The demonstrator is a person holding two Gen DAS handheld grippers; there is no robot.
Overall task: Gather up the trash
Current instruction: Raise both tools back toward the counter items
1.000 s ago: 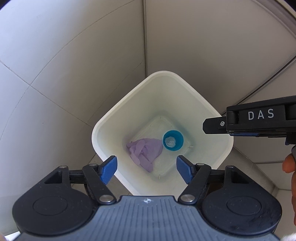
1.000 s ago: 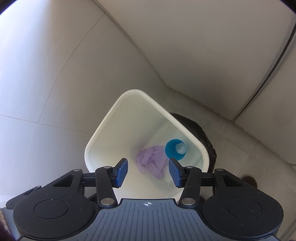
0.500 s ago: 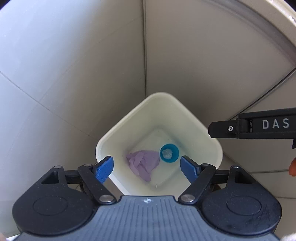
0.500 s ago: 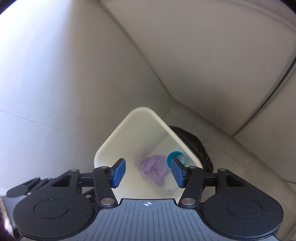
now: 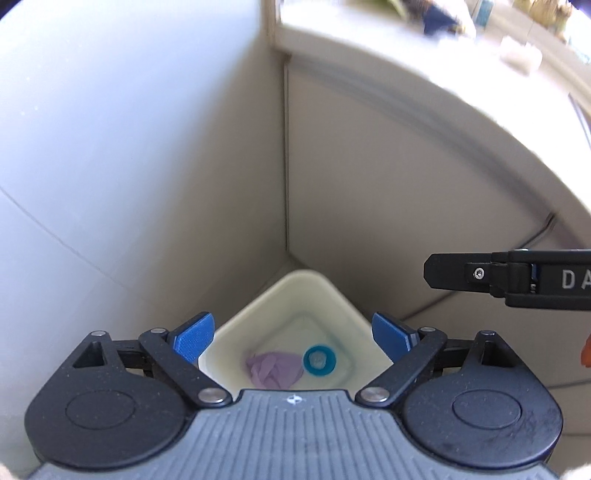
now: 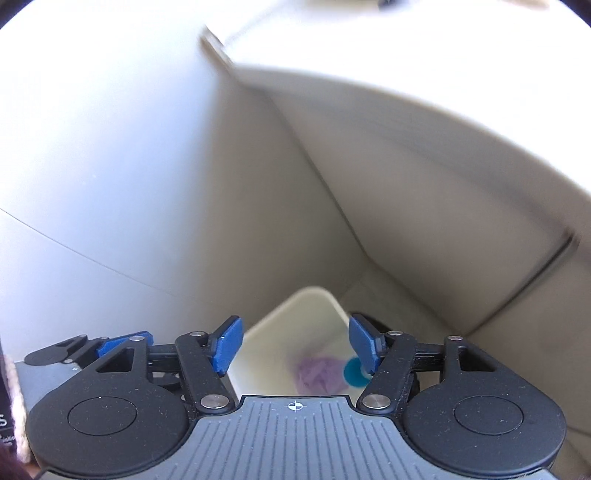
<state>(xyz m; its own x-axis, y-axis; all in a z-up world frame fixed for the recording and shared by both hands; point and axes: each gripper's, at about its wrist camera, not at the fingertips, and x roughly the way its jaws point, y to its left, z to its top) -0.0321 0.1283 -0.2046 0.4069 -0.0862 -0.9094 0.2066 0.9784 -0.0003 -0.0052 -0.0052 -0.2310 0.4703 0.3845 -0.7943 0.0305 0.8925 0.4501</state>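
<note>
Looking down from above, both cameras showed a cream-white square bin (image 5: pixel 295 291) standing on the floor in a corner where pale walls met. Inside the bin, on its bottom, lay a crumpled purple glove (image 5: pixel 274 373) with a small blue cup (image 5: pixel 320 360) touching its right side. The left gripper (image 5: pixel 293 341) hovered well above the bin with its blue-padded fingers spread wide, holding nothing. The right gripper (image 6: pixel 295 347) was likewise wide open and empty above the bin (its picture was blurred, so the glove (image 6: pixel 319 374) and cup (image 6: pixel 352 372) appeared only as soft colour patches). In the left camera's view, the right gripper's black body (image 5: pixel 517 281) reached in from the right edge, above and to the right of the bin. Blurred, unidentifiable clutter sat on a counter (image 5: pixel 369 33) high above the bin.
</note>
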